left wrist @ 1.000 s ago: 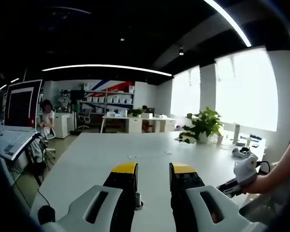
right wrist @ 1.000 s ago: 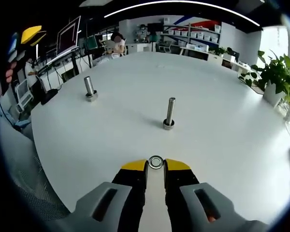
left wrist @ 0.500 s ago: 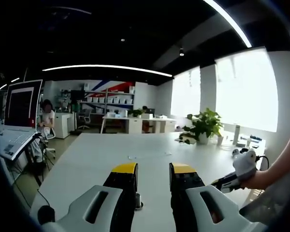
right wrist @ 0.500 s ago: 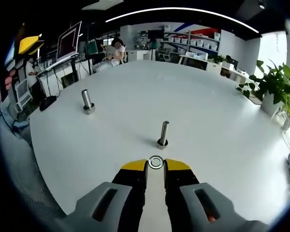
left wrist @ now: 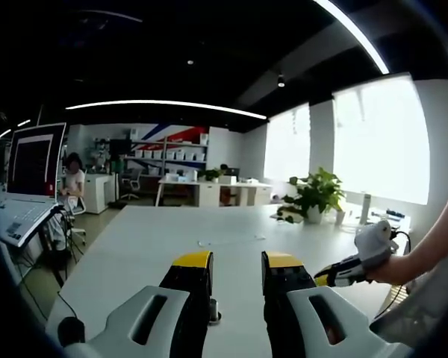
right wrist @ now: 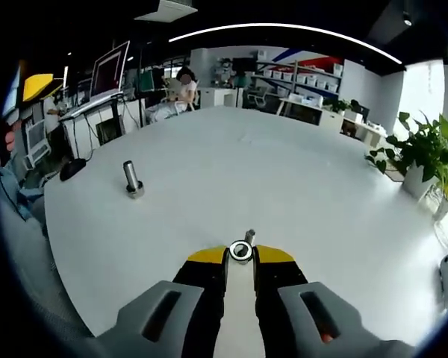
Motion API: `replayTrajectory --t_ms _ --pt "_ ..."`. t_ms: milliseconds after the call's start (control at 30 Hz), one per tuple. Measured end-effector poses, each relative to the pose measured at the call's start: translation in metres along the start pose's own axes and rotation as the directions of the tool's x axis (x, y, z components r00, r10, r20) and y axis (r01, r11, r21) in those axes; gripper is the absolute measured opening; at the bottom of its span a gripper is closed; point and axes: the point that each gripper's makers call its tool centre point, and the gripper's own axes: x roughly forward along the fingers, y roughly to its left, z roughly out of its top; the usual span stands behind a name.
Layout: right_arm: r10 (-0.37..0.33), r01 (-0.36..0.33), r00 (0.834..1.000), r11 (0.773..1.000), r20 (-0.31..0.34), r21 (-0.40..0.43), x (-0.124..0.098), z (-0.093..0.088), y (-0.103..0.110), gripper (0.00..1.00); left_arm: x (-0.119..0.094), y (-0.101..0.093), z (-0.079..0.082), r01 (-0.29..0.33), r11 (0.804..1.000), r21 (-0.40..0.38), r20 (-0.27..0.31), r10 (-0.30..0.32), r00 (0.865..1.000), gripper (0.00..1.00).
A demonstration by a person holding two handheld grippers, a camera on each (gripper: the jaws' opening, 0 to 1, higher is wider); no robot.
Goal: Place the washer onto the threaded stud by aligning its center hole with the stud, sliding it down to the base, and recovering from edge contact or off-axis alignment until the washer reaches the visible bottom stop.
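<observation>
Right gripper (right wrist: 240, 257) clamps small silver ring washer (right wrist: 240, 251) at yellow tips, directly above near steel threaded stud (right wrist: 249, 236) on white table (right wrist: 299, 171). I judge alignment step in hand; next, centre hole over stud, lower. Left gripper (left wrist: 236, 262) hovers idle, jaws parted, nothing between.

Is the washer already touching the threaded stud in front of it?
Cannot tell. In the right gripper view the washer, held by the right tongs, overlaps the stud's top; no gap or contact shows.

Left tongs (left wrist: 236, 267) and right tongs (right wrist: 240, 257), black jaws, yellow tips, pale grey slotted bodies
</observation>
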Motion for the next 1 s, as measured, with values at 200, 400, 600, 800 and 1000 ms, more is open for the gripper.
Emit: replayTrajectory --t_ms 200,400,600,800,1000 --pt "-0.002 0.002 1.000 1.000 0.000 -0.008 0.003 0.003 -0.003 0.15 0.000 0.001 0.000 -0.003 1.000 0.000 0.002 0.003 1.000 0.24" --pt "-0.002 0.003 1.000 1.000 0.001 -0.011 0.007 0.007 -0.006 0.15 0.000 0.002 0.000 -0.006 1.000 0.001 0.000 0.006 1.000 0.24" --pt "-0.001 0.001 1.000 1.000 0.002 -0.018 0.010 0.012 -0.008 0.15 0.000 0.002 0.000 -0.007 1.000 0.002 0.000 0.007 1.000 0.24" --pt "0.003 -0.003 1.000 1.000 -0.003 -0.024 0.014 0.012 -0.010 0.15 -0.001 0.004 -0.001 -0.013 1.000 0.001 0.000 0.013 1.000 0.24" --pt "0.007 -0.007 1.000 1.000 -0.009 -0.028 0.018 0.012 -0.009 0.15 0.000 0.004 -0.001 -0.015 1.000 0.001 -0.002 0.015 1.000 0.24"
